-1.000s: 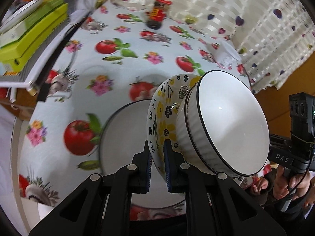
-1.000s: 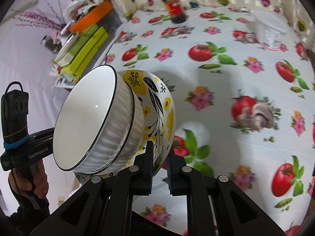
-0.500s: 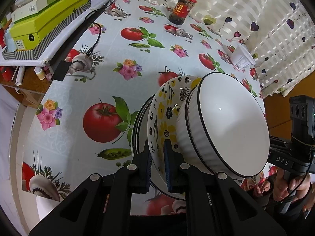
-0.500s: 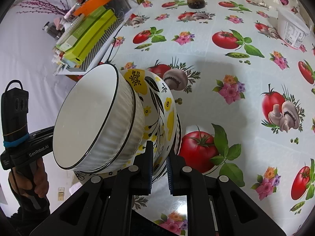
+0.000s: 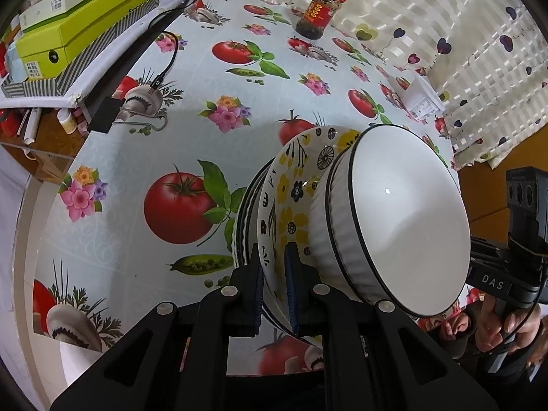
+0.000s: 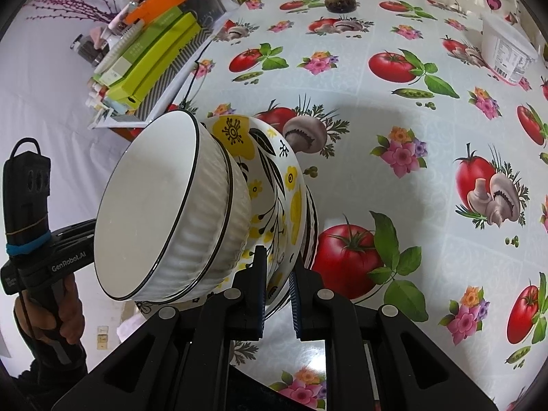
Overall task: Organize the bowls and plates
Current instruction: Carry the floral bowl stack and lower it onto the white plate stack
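Now both grippers clamp the flowered plate from opposite edges. Left gripper (image 5: 274,267) has its jaws pinched tight on the near rim of the flowered plate (image 5: 287,205), one finger behind the rim, one on the patterned face. Right gripper (image 6: 277,274) does the same on the opposite rim of that plate (image 6: 291,185), jaws narrow, rim caught between the pads.

White ribbed bowl (image 5: 404,219) with a thin dark rim sits in the flowered plate, mouth turned toward the right side of the left wrist view; in the right wrist view the same bowl (image 6: 161,205) faces left. A second thin rim line shows on its wall, maybe two nested bowls, cannot tell for sure.

Behind the flowered plate, dark-edged rims of more plates (image 5: 245,219) show, stacked against its back. Whether that stack rests on the tablecloth or hangs just over it, cannot tell.

Tablecloth (image 5: 144,137) is pale with tomatoes, mushrooms, flowers, peas. Sauce jar with red lid (image 5: 320,12) stands at the far edge by the curtain (image 5: 462,34). White tub (image 6: 507,51) sits far right. Green boxes (image 5: 78,17) are stacked far left, with a black cable (image 5: 167,65) lying on the cloth nearby.

Each view shows the other handle and the hand (image 6: 51,315) gripping it.
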Tool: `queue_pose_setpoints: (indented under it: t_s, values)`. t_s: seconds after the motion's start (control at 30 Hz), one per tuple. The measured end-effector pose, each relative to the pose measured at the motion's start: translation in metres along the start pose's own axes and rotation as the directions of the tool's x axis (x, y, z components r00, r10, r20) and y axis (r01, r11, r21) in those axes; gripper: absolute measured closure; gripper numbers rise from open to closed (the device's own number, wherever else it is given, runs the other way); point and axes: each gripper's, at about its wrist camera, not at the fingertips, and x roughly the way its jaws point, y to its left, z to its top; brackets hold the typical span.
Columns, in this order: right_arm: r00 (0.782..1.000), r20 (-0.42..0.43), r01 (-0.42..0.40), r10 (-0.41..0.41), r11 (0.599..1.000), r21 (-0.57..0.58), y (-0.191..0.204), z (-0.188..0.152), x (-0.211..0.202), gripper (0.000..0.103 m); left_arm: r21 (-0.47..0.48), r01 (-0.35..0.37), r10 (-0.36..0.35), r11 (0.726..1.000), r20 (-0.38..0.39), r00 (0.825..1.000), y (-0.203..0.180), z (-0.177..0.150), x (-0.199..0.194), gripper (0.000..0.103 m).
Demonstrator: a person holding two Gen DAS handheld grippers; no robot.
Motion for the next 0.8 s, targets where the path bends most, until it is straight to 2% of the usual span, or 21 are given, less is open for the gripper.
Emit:
queue_pose_setpoints:
  t_s: [0.6,0.7,0.8]
  values:
    - [1.0,0.003,0.003,-0.003,1.0,-0.009,0.001,-0.001,0.002,0.089,-0.027,0.042,-0.041,0.999,0.036,0.999,0.008,-0.002,0.002,0.092]
    - [1.0,0.001,0.006,-0.006,1.0,-0.013,0.002,-0.002,0.002,0.088,-0.035,0.052,-0.05,0.998,0.052,0.997,0.01,-0.004,-0.001,0.089]
    - [1.0,-0.006,0.0,0.0,1.0,-0.019,0.005,-0.005,0.001,0.086,-0.033,0.049,-0.045,0.998,0.103,0.994,0.013,-0.006,-0.013,0.089]
